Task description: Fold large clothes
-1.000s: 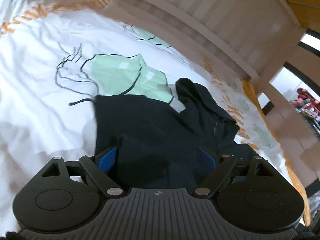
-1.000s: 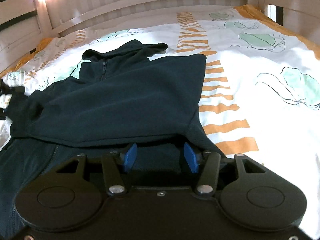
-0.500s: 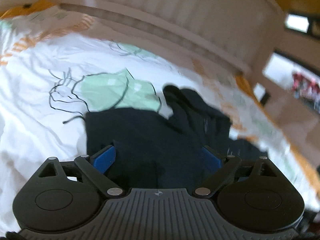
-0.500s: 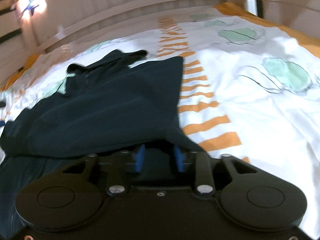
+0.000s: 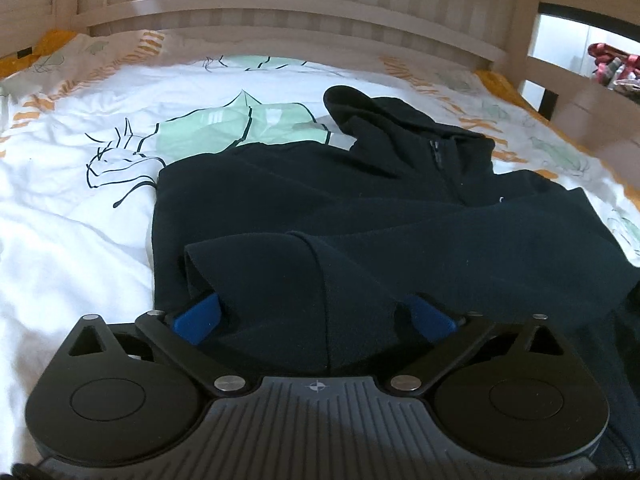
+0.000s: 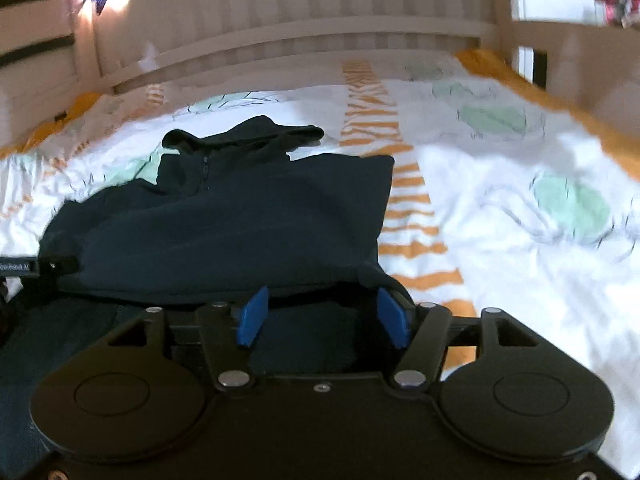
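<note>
Dark fleece, a zip hoodie (image 5: 400,216), lies on the bed (image 5: 72,232), both sleeves folded across its chest; the bottom fold is left. Left gripper (image 5: 316,316) jaws have just spread wide, sleeve loose between them. Right gripper (image 6: 324,316) jaws have pinched, then reopened over the near hem, gripping nothing.

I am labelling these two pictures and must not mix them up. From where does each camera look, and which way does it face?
Left wrist: on the left hand-held gripper, facing the headboard over the dark hooded jacket; jaws wide open, just opening, cloth between.
Right wrist: on the right hand-held gripper, same direction; jaws open, just opening over cloth.
Shared: the jacket, printed duvet, headboard.
</note>
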The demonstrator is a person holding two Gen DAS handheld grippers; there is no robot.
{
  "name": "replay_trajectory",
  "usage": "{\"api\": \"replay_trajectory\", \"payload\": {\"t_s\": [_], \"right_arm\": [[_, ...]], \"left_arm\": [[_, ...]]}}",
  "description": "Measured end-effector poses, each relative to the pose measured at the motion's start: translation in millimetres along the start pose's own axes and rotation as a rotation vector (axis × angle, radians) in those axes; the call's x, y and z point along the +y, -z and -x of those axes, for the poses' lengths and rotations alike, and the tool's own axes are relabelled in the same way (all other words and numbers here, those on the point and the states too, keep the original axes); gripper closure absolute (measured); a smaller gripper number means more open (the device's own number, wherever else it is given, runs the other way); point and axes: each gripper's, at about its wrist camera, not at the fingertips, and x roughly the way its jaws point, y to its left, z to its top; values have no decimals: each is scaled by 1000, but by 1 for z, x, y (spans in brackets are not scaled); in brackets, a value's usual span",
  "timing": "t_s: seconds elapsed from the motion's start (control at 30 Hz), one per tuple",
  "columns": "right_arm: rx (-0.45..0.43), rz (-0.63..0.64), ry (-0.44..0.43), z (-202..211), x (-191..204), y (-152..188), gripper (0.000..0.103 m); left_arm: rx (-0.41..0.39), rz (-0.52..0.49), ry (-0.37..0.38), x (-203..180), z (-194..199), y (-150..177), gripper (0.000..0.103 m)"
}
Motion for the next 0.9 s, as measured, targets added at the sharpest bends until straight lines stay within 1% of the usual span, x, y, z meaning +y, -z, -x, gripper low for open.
{"api": "replay_trajectory", "payload": {"t_s": [0.07,0.17,0.23,0.3,0.47,0.53,0.57,0.6,0.7,0.73,0.77,0.83,0.9], "right_arm": [[20,12,7,-5,2,1,37],[55,18,-5,-6,3,4,37],[68,-10,-63,-3,2,5,35],[78,-69,-137,-6,1,3,25],[78,-139,-208,-34,8,-9,25],[62,-164,-213,-46,9,-14,25],[41,-200,-211,-48,5,-17,26],[15,-248,-189,-48,-2,-18,30],[-30,-384,-94,-45,-25,-14,31],[-23,-403,-86,-44,-30,-11,32],[-2,-423,-107,-46,-35,-8,32],[25,-412,-146,-42,-38,-3,31],[53,-331,-145,-33,-34,-2,29]], "left_arm": [[-5,11,8,2,1,0,0],[-10,16,12,3,1,0,0],[-12,12,9,2,1,0,0],[-15,9,8,2,2,0,0],[-35,23,16,3,11,-4,0],[-45,33,27,3,17,-9,0],[-52,39,34,2,19,-11,0],[-56,42,42,2,20,-13,0],[-43,37,44,-1,15,-19,0],[-28,30,36,-3,11,-19,0],[-7,23,25,-4,5,-19,0],[27,16,2,-5,-5,-16,0],[32,5,-9,-6,-11,-10,0]]}}
